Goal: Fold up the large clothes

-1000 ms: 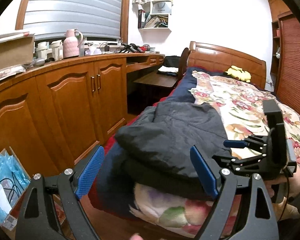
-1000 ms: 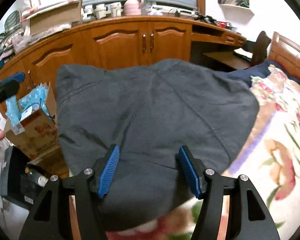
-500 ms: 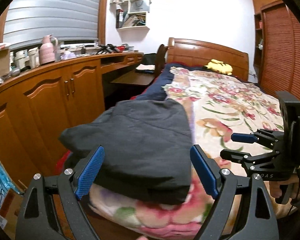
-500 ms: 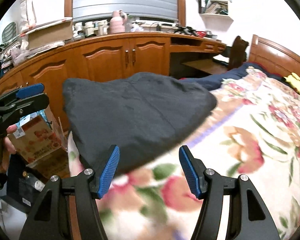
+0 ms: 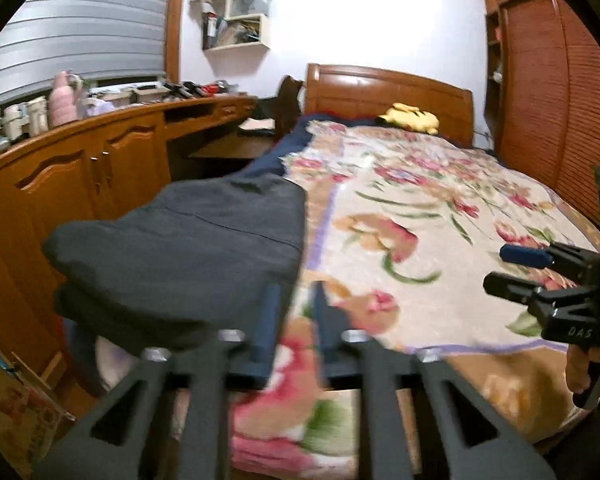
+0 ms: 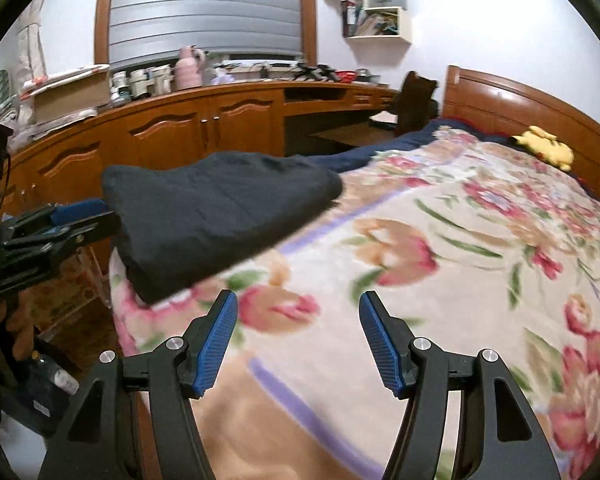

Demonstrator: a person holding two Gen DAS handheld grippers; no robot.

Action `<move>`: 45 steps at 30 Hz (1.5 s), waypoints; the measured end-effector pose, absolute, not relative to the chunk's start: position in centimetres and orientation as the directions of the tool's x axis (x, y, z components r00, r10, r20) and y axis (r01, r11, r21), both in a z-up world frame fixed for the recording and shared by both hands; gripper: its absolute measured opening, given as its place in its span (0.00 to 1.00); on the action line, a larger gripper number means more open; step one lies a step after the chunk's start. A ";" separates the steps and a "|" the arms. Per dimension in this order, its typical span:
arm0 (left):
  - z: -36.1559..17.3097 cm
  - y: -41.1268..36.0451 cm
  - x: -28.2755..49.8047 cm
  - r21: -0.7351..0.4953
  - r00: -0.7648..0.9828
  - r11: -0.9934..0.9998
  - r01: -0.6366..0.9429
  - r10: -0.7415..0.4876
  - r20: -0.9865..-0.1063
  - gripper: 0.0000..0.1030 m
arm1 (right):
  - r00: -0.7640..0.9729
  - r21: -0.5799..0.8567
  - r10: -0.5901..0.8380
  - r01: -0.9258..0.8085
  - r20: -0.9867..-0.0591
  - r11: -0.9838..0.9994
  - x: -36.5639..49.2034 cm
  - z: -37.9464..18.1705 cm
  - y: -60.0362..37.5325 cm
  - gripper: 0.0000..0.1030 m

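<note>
The dark grey folded garment [image 5: 180, 248] lies on the near left corner of the bed, on the floral blanket [image 5: 420, 220]. My left gripper [image 5: 296, 312] hovers by the garment's right edge; its jaws are closing to a narrow gap with only blanket showing between them. The right wrist view shows the same garment [image 6: 220, 208] at the left, with the left gripper [image 6: 84, 216] beside its left end. My right gripper [image 6: 298, 336] is open over bare blanket [image 6: 460, 240], to the right of the garment, with nothing between its fingers. It also appears as the right gripper [image 5: 516, 268] at the left view's right edge.
Wooden cabinets [image 5: 100, 168] with a cluttered top run along the bed's left side, then a desk [image 5: 228, 144]. A wooden headboard [image 5: 388, 88] and a yellow plush toy [image 5: 410, 116] are at the far end. A louvred wardrobe [image 5: 540, 100] stands right. Boxes [image 6: 60, 296] sit on the floor.
Both grippers have drawn back and swung right, off the garment, which now sits left in both views. The left jaws went from wide apart to a narrow gap. The right jaws are unchanged.
</note>
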State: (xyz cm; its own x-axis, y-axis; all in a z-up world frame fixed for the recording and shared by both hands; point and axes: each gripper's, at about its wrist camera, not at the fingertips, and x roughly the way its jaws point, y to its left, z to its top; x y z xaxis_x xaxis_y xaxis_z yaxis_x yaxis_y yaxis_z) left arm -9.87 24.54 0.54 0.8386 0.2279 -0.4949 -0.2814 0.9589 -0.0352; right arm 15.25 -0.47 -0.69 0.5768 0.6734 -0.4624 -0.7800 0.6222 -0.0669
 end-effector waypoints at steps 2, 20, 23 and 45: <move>0.6 23.4 -9.4 -0.025 0.839 0.963 -0.269 0.221 -0.496 0.14 | 0.590 -0.062 0.665 -0.767 -0.457 0.638 14.4 -0.5 -1.8 0.63; 1.3 11.1 -6.5 -0.079 0.889 0.995 -0.058 0.016 -0.457 1.00 | 0.748 -0.038 0.532 -0.593 -0.397 0.805 8.0 -0.6 -11.9 0.92; 1.2 9.0 -6.0 -0.083 0.892 0.996 -0.031 -0.010 -0.451 1.00 | 0.785 -0.035 0.488 -0.540 -0.380 0.841 7.0 -0.6 -13.8 0.92; -1.6 -0.3 -2.3 -0.045 0.886 0.998 0.046 -0.062 -0.459 1.00 | 0.915 -0.003 0.303 -0.315 -0.264 0.949 -0.4 -1.7 -21.3 0.92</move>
